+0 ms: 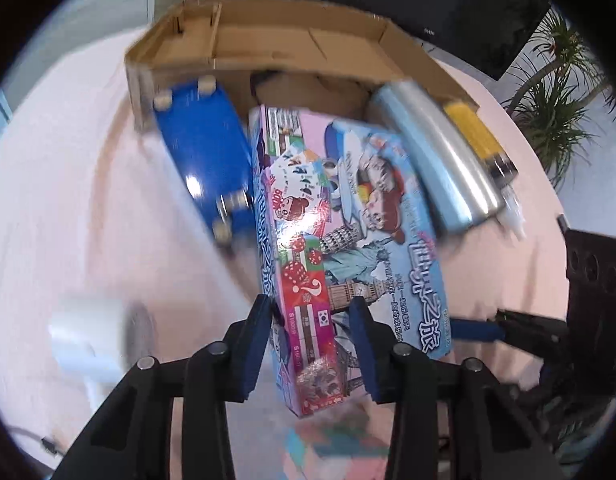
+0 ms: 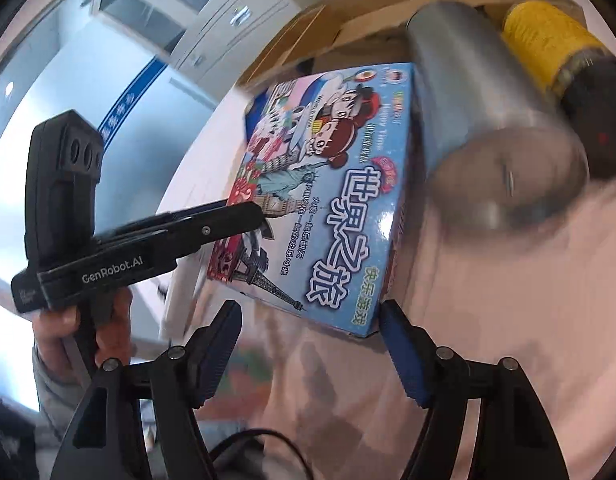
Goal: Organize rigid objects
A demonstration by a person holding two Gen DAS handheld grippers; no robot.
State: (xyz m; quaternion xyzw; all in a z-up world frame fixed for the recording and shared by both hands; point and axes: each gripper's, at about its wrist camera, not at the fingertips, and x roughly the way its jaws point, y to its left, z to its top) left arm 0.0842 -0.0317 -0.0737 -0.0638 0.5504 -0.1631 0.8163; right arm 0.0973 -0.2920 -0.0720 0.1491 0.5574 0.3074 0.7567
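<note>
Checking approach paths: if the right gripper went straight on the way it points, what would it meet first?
Probably the board game box: its near corner sits just ahead of the open right gripper, with the silver cylinder off to the right. Depth is unclear.

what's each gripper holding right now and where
Left gripper pinches the board game box at its near corner edge. Right gripper is open, holding nothing.

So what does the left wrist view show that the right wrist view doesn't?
Left wrist only: a blue toy skateboard leaning at the cardboard box, and a white roll on the table. Right wrist only: the left tool seen from outside, gripping the game box's edge, and the right tool open near its corner. Both: the board game box, the silver cylinder and the yellow-wrapped cylinder.
</note>
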